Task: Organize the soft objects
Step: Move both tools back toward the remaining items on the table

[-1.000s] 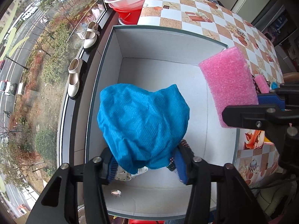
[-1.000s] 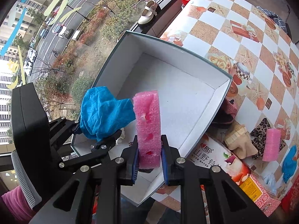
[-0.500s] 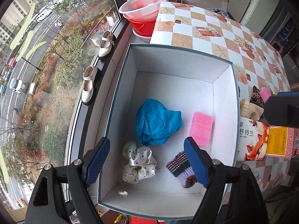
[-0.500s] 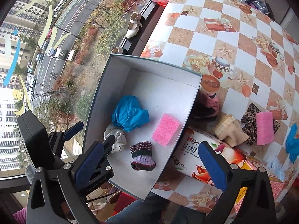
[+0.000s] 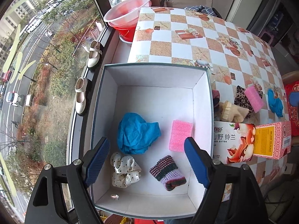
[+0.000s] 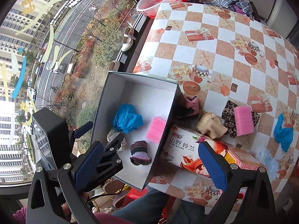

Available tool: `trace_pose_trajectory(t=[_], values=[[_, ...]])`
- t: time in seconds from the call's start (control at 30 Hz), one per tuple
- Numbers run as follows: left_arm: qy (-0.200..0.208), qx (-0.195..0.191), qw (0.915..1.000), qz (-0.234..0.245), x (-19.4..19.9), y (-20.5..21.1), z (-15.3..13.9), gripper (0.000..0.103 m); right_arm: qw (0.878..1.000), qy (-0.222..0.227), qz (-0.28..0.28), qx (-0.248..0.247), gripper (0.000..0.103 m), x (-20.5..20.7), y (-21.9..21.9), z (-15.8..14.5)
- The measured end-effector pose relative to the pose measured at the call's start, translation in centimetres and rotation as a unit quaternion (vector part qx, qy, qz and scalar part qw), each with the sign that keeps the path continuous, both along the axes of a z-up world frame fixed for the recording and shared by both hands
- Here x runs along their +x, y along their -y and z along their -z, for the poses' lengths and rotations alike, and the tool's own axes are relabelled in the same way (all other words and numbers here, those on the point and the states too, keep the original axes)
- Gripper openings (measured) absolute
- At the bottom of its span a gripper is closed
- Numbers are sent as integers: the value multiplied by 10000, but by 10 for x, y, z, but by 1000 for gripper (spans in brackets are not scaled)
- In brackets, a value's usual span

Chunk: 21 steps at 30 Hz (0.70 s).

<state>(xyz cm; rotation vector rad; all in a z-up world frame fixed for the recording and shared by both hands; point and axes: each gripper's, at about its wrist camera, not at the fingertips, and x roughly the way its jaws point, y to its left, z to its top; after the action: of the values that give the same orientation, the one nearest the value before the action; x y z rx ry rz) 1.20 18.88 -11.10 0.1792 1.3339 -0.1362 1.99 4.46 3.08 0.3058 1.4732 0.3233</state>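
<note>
Soft things lie partly inside the large white-lined cardboard box with a dark rim point(image 5: 203, 97), which fills the centre of the left wrist view, and partly on the checkered patterned desk point(image 5: 186, 24) that runs from the top to the right edge. On the box floor, a crumpled blue cloth point(image 5: 137, 133) sits left of centre, a flat pink foam sponge point(image 5: 180, 135) lies to its right near the right wall, a white polka-dot scrunchie point(image 5: 124, 170) lies below the cloth, and a striped knitted cuff point(image 5: 168, 169) lies below the sponge.

Outside the right wall, a floral printed tissue box point(image 5: 233, 142) rests against the box, with a beige knitted piece point(image 5: 231, 112), a leopard-print fabric point(image 5: 241, 98), a second pink foam block point(image 5: 254, 98) on it, and another blue cloth point(image 5: 274, 102) beyond, at the right of the frame.

At the bottom of each view the left gripper point(image 5: 147, 161) and the right gripper point(image 6: 149, 163) both stand wide apart, each holding nothing. The left one hangs over the near part of the box, the right one over its right wall and the tissue box.
</note>
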Motion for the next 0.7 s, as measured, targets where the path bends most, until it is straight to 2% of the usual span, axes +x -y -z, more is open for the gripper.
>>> trace_pose_trajectory(t=[0.17,0.27,0.33,0.43,0.57,0.7], values=[[-69,-232,9996,164,15,22,-5,84,9979,-20,590,260,102,-6,61,-18],[-131,-408,9989,173,28,35,-8,84,9953,-53,947,188,102,-5,106,-20],[-166,-474,9985,203,34,49,-20,84,9942,-188,1055,26,102,-2,131,-12],[-249,-540,9977,332,54,74,-34,84,9926,-416,1117,-233,102,1,164,14],[-321,-463,9970,527,42,90,-65,84,9893,-888,1099,-377,102,5,199,67],[-503,-380,9959,648,39,104,-64,84,9862,-1327,929,-336,102,15,211,122]])
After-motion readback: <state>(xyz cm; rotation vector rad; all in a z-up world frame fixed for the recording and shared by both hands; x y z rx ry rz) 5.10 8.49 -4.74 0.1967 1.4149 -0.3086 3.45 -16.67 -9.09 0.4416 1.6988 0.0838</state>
